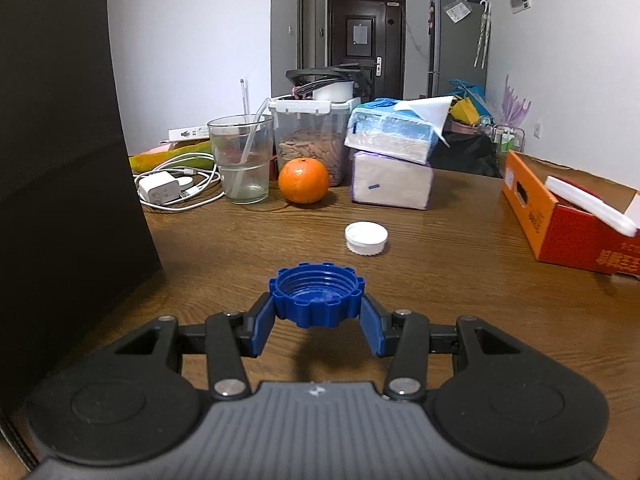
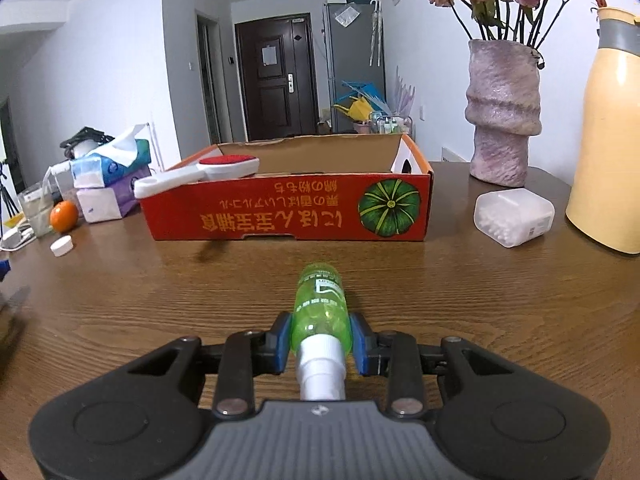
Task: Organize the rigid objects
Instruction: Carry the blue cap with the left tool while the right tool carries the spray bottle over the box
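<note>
Left gripper [image 1: 318, 312]: pinching blue cap [image 1: 316, 300], held above table [image 1: 440, 280].
Right gripper [image 2: 320, 342]: clamped on green bottle [image 2: 322, 308], lying lengthwise.
White cap [image 1: 366, 237]: loose, mid-table.
Cardboard box [image 2: 288, 216]: beyond; probable destination. Lift clear of front wall, release low inside.

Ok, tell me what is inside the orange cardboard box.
A white brush with a red pad lies across the orange cardboard box, resting on its rim with the handle sticking out. The near wall hides the floor, so anything else inside cannot be seen.
</note>
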`<state>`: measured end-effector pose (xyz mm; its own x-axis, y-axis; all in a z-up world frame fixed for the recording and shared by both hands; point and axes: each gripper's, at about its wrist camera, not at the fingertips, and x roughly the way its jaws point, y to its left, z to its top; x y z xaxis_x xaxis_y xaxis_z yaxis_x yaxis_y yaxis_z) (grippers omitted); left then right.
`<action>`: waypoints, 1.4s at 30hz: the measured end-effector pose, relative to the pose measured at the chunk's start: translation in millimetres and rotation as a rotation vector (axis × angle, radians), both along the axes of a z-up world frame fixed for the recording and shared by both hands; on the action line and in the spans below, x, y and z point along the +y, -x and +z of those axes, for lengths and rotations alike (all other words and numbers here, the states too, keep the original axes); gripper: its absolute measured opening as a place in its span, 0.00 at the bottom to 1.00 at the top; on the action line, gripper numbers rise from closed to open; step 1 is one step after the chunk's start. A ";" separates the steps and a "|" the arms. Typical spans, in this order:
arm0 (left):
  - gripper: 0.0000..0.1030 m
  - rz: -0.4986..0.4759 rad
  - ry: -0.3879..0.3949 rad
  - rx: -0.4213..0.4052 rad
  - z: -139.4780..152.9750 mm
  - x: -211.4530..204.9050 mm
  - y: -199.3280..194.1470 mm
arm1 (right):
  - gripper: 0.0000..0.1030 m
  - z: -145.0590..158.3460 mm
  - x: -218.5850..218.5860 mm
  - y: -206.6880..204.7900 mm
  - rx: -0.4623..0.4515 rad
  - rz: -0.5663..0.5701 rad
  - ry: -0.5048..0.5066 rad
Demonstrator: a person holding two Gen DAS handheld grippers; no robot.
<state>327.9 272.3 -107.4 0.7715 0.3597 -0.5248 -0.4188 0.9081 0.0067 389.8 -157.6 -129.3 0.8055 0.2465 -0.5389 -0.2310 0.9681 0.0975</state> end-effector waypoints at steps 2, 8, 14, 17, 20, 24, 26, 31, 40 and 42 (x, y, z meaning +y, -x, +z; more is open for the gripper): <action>0.45 -0.005 0.000 -0.004 1.1 -5.6 4.1 | 0.29 0.6 0.4 2.0 0.008 0.013 0.000; 0.46 -0.029 0.001 -0.008 2.2 -24.6 12.6 | 0.30 -8.5 7.0 -7.4 0.090 0.030 0.036; 0.45 -0.039 0.004 -0.006 1.7 -33.7 14.7 | 0.29 -11.8 13.0 -18.2 0.083 0.007 0.063; 0.45 -0.040 0.008 -0.008 1.6 -35.3 16.7 | 0.29 -11.4 15.7 -15.8 0.072 0.012 0.072; 0.45 -0.043 0.011 -0.011 2.0 -37.6 17.5 | 0.29 -9.0 13.4 -11.9 0.058 0.003 0.056; 0.45 -0.048 0.011 -0.011 1.9 -42.0 18.1 | 0.29 -4.9 10.0 -7.1 0.040 -0.005 0.031; 0.45 -0.050 0.012 -0.011 1.9 -44.4 18.6 | 0.29 -2.8 9.4 -4.3 0.032 -0.005 0.020; 0.45 -0.062 0.018 -0.015 2.6 -52.8 19.8 | 0.29 3.4 9.0 3.0 0.006 -0.001 -0.005; 0.45 -0.126 0.033 -0.035 7.7 -89.6 25.3 | 0.29 16.0 9.0 13.9 -0.033 0.019 -0.036; 0.45 -0.149 0.033 -0.043 9.9 -102.4 26.7 | 0.29 19.3 7.9 15.9 -0.041 0.022 -0.043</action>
<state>301.2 169.9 -97.6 0.8368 0.2227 -0.5002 -0.2789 0.9595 -0.0393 373.9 -149.6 -110.0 0.8209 0.2870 -0.4937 -0.2571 0.9577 0.1293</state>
